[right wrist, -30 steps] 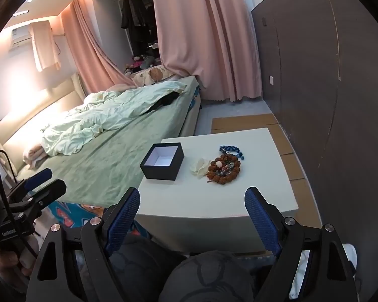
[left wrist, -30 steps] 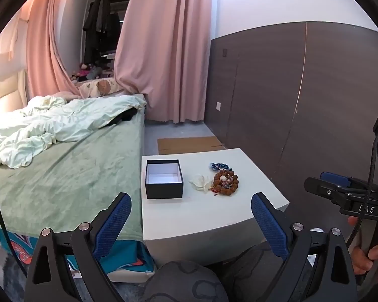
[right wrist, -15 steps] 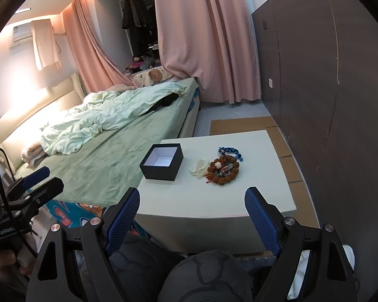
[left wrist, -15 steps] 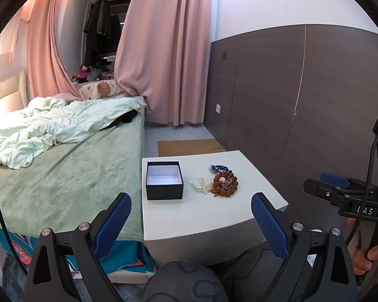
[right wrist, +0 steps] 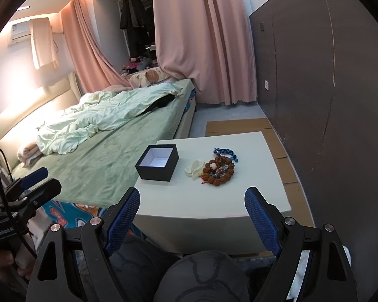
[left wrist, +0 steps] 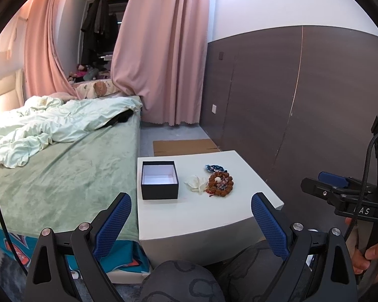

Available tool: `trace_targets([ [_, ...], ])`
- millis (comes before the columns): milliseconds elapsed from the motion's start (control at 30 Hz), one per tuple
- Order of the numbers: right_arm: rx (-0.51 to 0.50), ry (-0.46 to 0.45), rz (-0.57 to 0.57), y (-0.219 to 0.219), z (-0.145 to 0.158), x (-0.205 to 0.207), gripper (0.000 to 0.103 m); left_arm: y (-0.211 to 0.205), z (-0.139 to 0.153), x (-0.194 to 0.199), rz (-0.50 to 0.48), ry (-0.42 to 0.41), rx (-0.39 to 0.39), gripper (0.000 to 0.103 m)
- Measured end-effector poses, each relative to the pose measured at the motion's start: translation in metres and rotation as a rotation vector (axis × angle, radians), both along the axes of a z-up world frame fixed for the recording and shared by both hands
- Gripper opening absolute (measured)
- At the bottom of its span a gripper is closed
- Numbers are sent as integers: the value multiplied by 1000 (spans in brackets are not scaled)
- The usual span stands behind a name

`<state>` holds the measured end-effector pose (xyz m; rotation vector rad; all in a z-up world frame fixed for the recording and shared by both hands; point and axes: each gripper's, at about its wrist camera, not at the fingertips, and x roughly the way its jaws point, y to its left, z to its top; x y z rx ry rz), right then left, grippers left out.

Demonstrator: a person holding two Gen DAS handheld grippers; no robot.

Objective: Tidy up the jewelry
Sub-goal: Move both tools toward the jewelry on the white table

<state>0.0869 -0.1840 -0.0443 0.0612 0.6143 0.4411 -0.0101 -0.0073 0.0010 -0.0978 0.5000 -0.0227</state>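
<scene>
An open black box (left wrist: 159, 180) (right wrist: 157, 162) with a white inside stands on the low white table (left wrist: 204, 216) (right wrist: 214, 201). To its right lie a white flower-shaped piece (left wrist: 195, 183) (right wrist: 193, 169), a brown bead bracelet (left wrist: 220, 183) (right wrist: 218, 171) with small items inside its ring, and a blue braided piece (left wrist: 215, 168) (right wrist: 225, 153). My left gripper (left wrist: 190, 224) hangs open short of the table's near edge, nothing between its blue pads. My right gripper (right wrist: 192, 221) is open too, equally far back and empty.
A bed (left wrist: 63, 176) with a green cover and rumpled quilt runs along the table's left side. A dark panelled wall (left wrist: 302, 100) stands close on the right. Flat cardboard (right wrist: 239, 125) lies on the floor beyond the table. The person's knees (left wrist: 181, 281) are below the grippers.
</scene>
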Motion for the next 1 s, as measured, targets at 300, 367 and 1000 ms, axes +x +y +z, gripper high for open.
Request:
trace_targets([
  [300, -15, -1, -10, 1, -1, 0, 86, -2, -1, -1, -8, -6, 0, 96],
  [367, -18, 0, -7, 1, -1, -1, 86, -3, -2, -1, -9, -7, 1, 96],
  [1000, -24, -6, -11, 4, -1, -6, 86, -4, -3, 1, -12, -5, -2, 96],
])
